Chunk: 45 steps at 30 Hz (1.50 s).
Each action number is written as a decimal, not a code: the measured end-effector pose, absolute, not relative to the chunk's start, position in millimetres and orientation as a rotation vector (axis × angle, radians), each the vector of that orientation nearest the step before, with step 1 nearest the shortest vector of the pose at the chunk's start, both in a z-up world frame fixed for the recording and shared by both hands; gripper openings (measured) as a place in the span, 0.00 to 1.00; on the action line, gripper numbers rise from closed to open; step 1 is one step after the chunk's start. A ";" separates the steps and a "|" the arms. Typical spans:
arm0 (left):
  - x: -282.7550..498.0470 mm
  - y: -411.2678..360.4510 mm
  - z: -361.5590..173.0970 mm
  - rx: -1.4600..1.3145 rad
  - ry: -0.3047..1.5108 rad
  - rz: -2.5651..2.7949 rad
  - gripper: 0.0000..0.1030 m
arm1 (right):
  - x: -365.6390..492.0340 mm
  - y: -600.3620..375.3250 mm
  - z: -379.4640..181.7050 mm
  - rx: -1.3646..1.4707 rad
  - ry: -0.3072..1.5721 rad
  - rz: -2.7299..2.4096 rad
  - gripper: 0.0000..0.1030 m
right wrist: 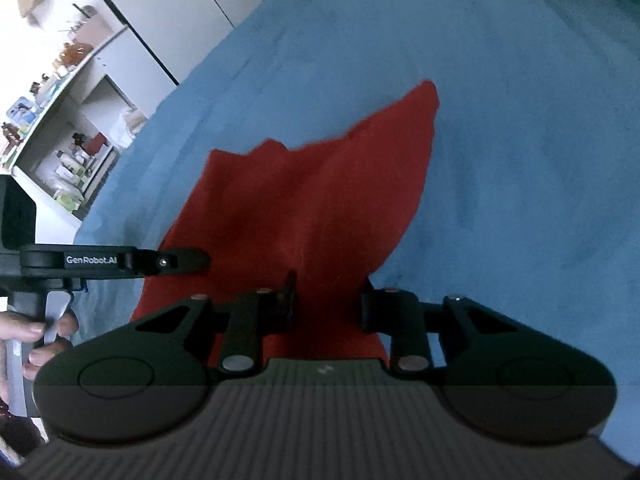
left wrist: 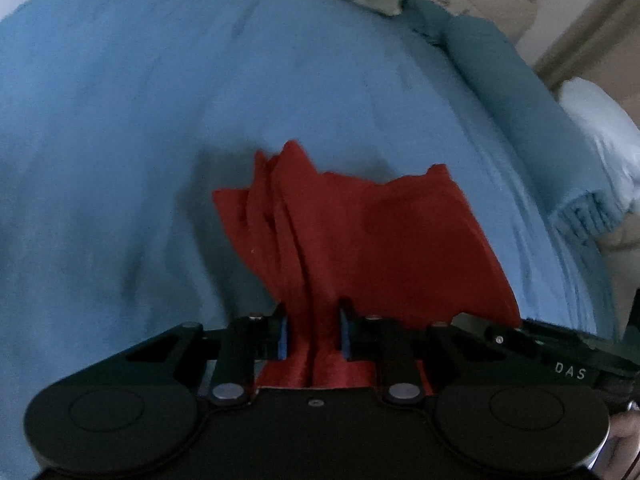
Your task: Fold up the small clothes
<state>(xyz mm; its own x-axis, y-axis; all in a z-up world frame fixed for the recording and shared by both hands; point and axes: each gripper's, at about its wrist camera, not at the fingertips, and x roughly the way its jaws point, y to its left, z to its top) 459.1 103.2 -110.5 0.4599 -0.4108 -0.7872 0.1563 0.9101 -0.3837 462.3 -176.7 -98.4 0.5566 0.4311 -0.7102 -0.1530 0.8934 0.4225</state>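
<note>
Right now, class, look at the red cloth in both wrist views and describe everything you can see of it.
The red cloth is a small, plain, soft-looking piece of fabric with no visible print. It hangs bunched and pleated above the blue bedcover, its far edges ragged and pointed. The left hand-held gripper pinches a gathered fold between its blue pads; the right hand-held gripper has cloth between its fingers too. Whether its lower edge touches the bedcover cannot be told.

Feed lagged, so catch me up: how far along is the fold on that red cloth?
Done: nothing looks folded. In hand: the left gripper and right gripper each pinch the red cloth, which hangs bunched over the blue bedcover. Left: spread it flat, then fold.
</note>
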 end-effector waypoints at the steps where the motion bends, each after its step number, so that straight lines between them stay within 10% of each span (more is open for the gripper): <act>1: 451.0 98.2 -102.6 -0.261 1.022 -0.362 0.24 | 455.0 -177.9 -90.7 0.318 0.908 0.355 0.41; 15: 313.6 4.3 -118.7 -0.226 0.981 -0.388 0.25 | 296.8 -247.2 -70.4 0.216 0.854 0.307 0.42; 26: 303.9 -20.3 -141.3 -0.002 0.936 -0.277 0.46 | 269.8 -268.2 -129.0 0.254 0.840 0.217 0.68; 30: 282.6 -8.6 -104.0 -0.031 0.876 -0.237 0.57 | 254.6 -272.2 -98.1 0.226 0.799 0.213 0.69; 36: 214.4 7.6 -10.3 -0.014 0.690 -0.216 0.98 | 198.5 -269.9 -6.6 0.134 0.699 0.167 1.00; 45: 98.6 13.3 54.8 0.036 0.651 -0.108 1.00 | 88.8 -243.5 92.6 0.012 0.667 -0.001 1.00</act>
